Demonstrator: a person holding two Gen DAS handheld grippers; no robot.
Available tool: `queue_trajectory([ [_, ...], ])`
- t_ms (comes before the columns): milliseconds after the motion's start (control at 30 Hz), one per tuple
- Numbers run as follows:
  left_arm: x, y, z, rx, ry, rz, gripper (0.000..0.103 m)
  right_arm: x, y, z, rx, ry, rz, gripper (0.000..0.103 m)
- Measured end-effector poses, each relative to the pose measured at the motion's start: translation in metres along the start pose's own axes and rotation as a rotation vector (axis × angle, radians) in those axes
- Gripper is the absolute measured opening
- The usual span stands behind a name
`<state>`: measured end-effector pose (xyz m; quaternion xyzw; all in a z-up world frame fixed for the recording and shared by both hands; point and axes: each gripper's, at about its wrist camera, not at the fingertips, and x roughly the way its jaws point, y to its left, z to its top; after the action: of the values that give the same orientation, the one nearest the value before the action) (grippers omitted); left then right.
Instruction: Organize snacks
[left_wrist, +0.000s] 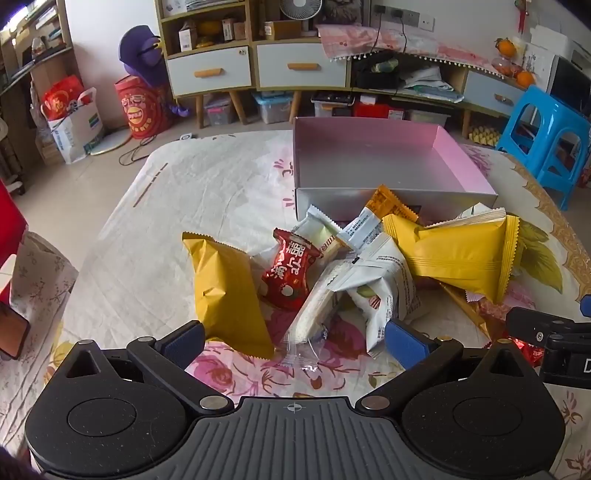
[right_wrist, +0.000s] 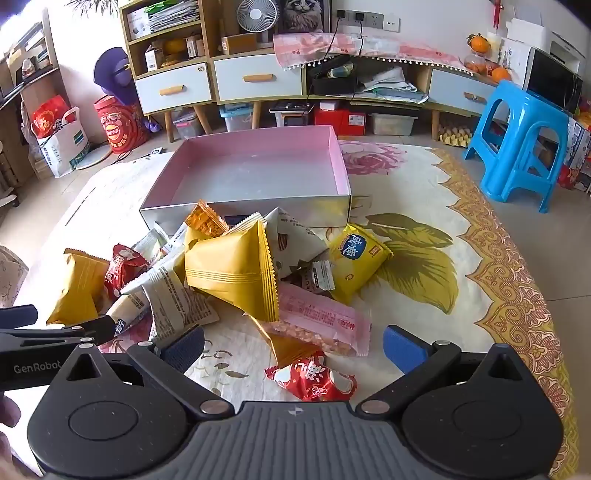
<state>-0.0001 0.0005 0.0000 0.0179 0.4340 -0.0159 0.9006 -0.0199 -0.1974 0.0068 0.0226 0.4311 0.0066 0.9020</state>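
**A:** Starting at the tools: the left gripper (left_wrist: 293, 341) stands spread wide with nothing between its blue pads, and the right gripper (right_wrist: 293, 345) is just as wide and just as empty. Both tilt down over the heap of snack packets (right_wrist: 229, 273).

**B:** Then I'd judge the first pick is what matters. Take a loose outlier, not the tangle. The small red crinkled foil packet (right_wrist: 312, 376) lies just ahead of the right gripper, apart from the rest; close on its puffed middle, not the slippery sealed ends.

**A:** And on the left?

**B:** The mustard-yellow matte pillow pouch (left_wrist: 225, 291) at the heap's near-left edge. Its neighbours overlap.

**A:** Destination?

**B:** The shallow rectangular cardboard box, pink inside and silver-grey outside (right_wrist: 255, 173), sits empty behind the heap on the floral cloth (right_wrist: 424, 258), packets touching its near wall.
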Motion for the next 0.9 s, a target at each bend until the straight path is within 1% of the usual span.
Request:
queue_trajectory([
  [267, -0.0046, 0.0049, -0.0030, -0.003, 0.009, -0.008, 0.103, 0.0002, 0.0018, -0.0003, 0.001, -0.003, -0.010, 0.095],
  [300, 0.0001, 0.0000, -0.0004, 0.004, 0.016, 0.006, 0.103, 0.0003, 0.0024, 0.0006, -0.004, -0.001, -0.013, 0.095],
  [500, 0.0041, 0.0015, -0.0021, -0.002, 0.035, 0.002, 0.103, -0.0004, 0.0018, -0.0004, -0.011, -0.003, -0.017, 0.095],
  [900, 0.0051, 0.0010, -0.0023, 0.000, 0.040, 0.001, 0.103, 0.0000, 0.0012, -0.0008, -0.011, -0.002, -0.018, 0.095],
])
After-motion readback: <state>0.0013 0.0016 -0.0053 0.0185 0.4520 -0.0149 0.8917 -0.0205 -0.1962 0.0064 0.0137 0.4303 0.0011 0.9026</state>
